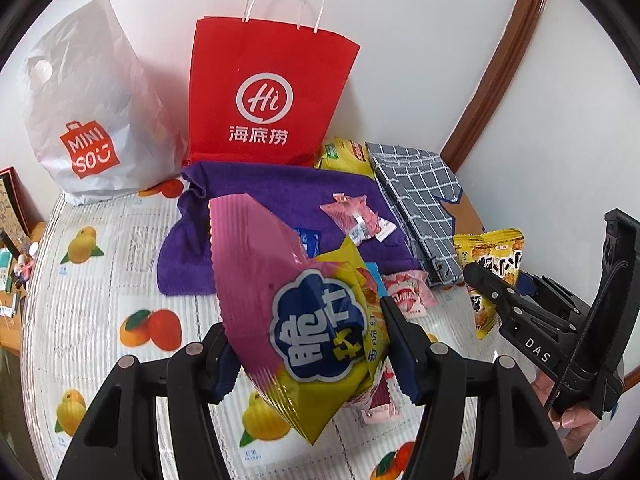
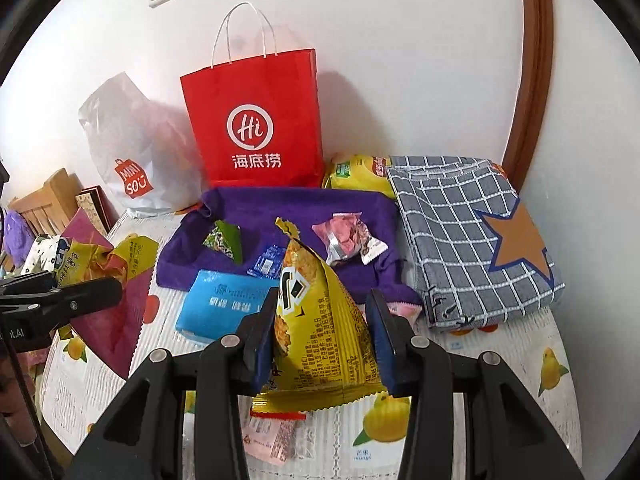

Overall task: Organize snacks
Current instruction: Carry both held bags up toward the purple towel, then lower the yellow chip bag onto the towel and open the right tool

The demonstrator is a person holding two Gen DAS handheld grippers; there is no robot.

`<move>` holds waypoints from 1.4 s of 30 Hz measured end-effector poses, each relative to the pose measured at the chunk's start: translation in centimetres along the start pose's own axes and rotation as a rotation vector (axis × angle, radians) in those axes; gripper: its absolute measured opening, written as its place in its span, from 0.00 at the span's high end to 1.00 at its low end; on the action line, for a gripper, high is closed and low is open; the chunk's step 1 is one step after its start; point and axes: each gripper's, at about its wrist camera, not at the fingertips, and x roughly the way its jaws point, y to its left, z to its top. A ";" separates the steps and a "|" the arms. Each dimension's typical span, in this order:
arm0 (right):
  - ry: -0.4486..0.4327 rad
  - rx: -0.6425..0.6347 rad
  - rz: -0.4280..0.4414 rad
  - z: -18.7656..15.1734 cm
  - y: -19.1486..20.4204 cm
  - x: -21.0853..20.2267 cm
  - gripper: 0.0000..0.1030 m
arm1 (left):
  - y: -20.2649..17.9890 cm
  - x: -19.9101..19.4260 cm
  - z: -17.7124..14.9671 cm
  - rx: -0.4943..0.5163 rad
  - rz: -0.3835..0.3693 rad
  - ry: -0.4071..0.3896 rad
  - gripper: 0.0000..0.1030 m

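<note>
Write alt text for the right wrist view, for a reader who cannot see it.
The right gripper clamps a yellow snack bag above a fruit-print table cover. Behind it a purple towel holds small snack packets, with a red paper bag against the wall and a grey checked cloth at right. The left gripper enters at left holding a pink and yellow bag.

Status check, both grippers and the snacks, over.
Left gripper shut on pink-yellow chip bag. Right gripper shut on yellow snack bag. Red paper bag unobstructed.
</note>
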 end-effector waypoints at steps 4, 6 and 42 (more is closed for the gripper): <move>-0.008 -0.001 0.001 1.2 -0.2 0.8 0.59 | 0.6 0.7 0.8 -0.004 0.002 -0.008 0.41; -0.008 0.000 0.000 1.7 -0.2 1.4 0.59 | 1.2 1.2 1.3 -0.008 0.006 -0.008 0.41; 0.040 -0.024 0.028 9.1 -0.1 17.0 0.59 | 4.9 13.9 10.6 0.011 0.059 0.028 0.41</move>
